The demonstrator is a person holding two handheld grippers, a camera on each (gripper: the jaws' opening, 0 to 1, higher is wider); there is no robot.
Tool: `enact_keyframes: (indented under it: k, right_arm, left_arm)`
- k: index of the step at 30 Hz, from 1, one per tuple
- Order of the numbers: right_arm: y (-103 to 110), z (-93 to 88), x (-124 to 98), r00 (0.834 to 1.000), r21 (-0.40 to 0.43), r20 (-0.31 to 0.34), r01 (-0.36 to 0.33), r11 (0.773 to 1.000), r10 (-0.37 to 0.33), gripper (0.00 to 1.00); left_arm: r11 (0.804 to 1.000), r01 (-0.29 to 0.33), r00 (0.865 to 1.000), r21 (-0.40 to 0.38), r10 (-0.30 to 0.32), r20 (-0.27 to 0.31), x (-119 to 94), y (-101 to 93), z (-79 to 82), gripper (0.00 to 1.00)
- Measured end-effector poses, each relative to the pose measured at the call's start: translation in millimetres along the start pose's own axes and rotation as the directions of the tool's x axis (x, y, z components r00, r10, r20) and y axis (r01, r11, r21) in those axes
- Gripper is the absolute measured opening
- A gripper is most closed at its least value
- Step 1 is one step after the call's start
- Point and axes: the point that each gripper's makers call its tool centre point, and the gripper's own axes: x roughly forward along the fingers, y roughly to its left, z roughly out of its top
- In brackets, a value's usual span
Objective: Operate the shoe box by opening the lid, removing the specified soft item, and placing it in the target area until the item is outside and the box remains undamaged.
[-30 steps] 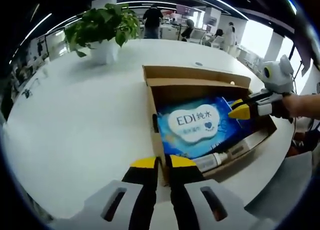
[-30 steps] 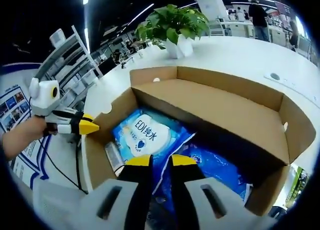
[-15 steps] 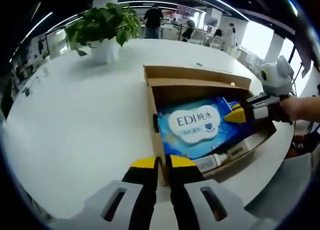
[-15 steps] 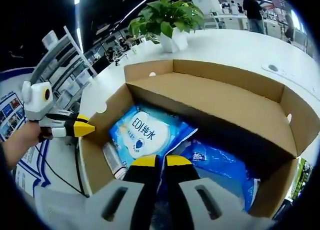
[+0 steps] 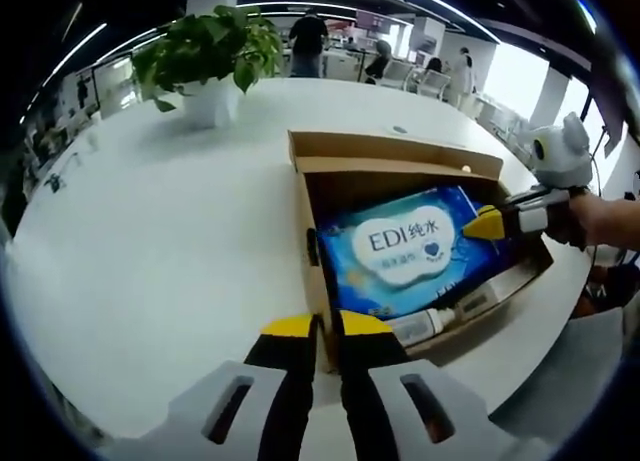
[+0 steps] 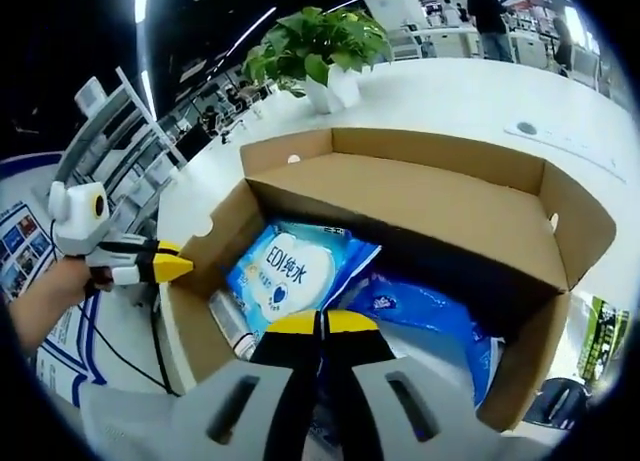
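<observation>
A wide white table (image 5: 180, 231) is carrying everything, and its top is shining under long ceiling lights. A potted plant (image 5: 205, 56) with broad green leaves is standing in a white pot at the far side of the table. Behind it, an open office is spreading out with desks and chairs, and several people are standing there. In the right gripper view, grey shelving (image 6: 120, 141) is standing at the left.

The shoe box (image 5: 400, 171) is lying open on the table. It is plain brown cardboard, and its lid is standing up along the far side. Inside it a soft blue pack of wet wipes (image 5: 405, 251) is lying flat, with a white cloud-shaped label reading "EDI". The pack is shiny and a little wrinkled, and it is still inside the box. A second blue pack (image 6: 420, 311) is lying beside it, and a small white bottle (image 5: 425, 324) is resting along the near wall.

The left gripper (image 5: 318, 331) is sitting at the box's near wall with its yellow tips pressed together; I cannot tell if the cardboard is caught between them. The right gripper (image 6: 321, 326) is reaching into the box with its tips closed at the edge of the wet wipes pack, but the grip itself is hidden.
</observation>
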Motion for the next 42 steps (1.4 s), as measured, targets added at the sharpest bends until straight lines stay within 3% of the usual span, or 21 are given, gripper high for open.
enact_keyframes:
  k: [20, 32, 36, 42]
  right_arm:
    - [-18, -0.2, -37, 0.998, 0.035, 0.042, 0.036, 0.999, -0.038, 0.0]
    - [-30, -4.6, -53, 0.996, 0.027, 0.046, 0.069, 0.997, -0.07, 0.0]
    - [-33, -5.3, -56, 0.996, 0.023, 0.045, 0.076, 0.997, -0.077, 0.0]
    - [-36, -6.9, -60, 0.995, 0.018, 0.045, 0.083, 0.996, -0.084, 0.0]
  left_arm:
    - [0.999, -0.025, 0.999, 0.046, 0.026, -0.026, -2, -0.9, 1.9, 0.05]
    - [0.995, -0.033, 0.999, 0.098, 0.03, 0.03, -5, -13.6, 24.1, 0.2]
    - [0.986, -0.049, 0.997, 0.16, 0.039, 0.063, -5, -18.1, 33.8, 0.22]
    - [0.983, -0.014, 0.998, 0.182, 0.004, 0.058, 1, -31.5, 38.2, 0.22]
